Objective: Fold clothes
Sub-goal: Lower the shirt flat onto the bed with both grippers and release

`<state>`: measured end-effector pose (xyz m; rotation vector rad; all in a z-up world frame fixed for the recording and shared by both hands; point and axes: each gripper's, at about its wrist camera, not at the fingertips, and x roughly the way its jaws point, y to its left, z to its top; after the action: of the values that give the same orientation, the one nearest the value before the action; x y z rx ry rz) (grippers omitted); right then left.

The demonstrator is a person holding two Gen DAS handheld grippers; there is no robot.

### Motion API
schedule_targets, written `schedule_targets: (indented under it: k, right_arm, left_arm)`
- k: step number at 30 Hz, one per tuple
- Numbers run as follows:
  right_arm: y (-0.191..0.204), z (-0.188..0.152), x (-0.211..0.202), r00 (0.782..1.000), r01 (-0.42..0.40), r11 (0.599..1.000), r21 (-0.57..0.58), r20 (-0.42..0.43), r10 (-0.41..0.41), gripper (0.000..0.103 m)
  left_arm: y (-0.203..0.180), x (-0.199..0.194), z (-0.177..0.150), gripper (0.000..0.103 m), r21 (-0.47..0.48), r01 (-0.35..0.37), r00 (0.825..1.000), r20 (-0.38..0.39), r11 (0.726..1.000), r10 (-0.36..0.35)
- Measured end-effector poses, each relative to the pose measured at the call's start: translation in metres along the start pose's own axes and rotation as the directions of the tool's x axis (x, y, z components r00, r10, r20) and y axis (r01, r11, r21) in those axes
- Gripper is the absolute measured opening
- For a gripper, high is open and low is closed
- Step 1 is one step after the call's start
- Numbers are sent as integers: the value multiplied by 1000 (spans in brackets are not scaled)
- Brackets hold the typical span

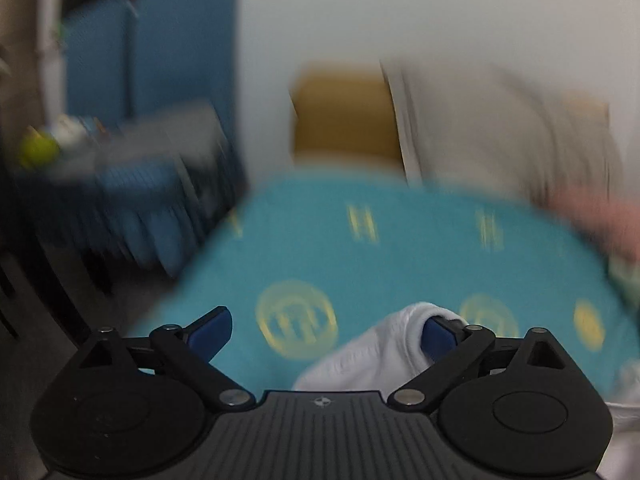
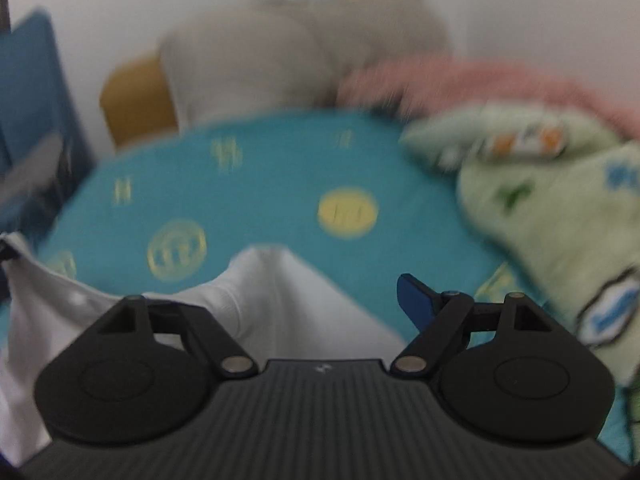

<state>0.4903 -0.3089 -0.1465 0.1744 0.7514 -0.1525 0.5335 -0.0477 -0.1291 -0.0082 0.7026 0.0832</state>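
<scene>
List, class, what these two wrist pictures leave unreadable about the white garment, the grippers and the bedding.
- White garment: its type and full shape; gripper bodies and frame edges cut it off in both views.
- Right gripper: its left finger is hidden under the cloth in the right wrist view.
- Left gripper: the garment drapes over its right finger.
- Teal sheet prints: motion blur smears them.

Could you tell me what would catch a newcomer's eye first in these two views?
The teal bedsheet with yellow round emblems fills the middle of both views. A white garment drapes over the open right tongs, and white cloth also hangs on one finger of the open left tongs. A pale green printed quilt is bunched at right.
</scene>
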Motion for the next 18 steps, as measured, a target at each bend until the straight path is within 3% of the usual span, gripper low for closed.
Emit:
schedule_targets:
  k: [3,7,12,16,18]
  right_arm:
    - [-4,-14,16,998,-48,999,-18,-39,47,81]
    - [-15,-7,4,972,-233,972,26,-9,233,81]
    - [0,-5,-28,980,-197,979,-49,29,199,81]
    - [7,-13,-75,988,-139,988,-73,63,144,81]
    - [8,-23,-104,986,-145,987,-66,67,150,81]
  left_arm:
    - [-6,45,-27,98,36,8,994,-114,999,-4]
    - [0,23,-28,101,88,49,998,-55,995,-45]
    - [1,-39,-37,103,185,72,997,18,980,-77]
    - [2,-89,-45,103,263,85,992,73,961,-107]
    - [6,-126,-54,103,255,106,988,84,961,-131]
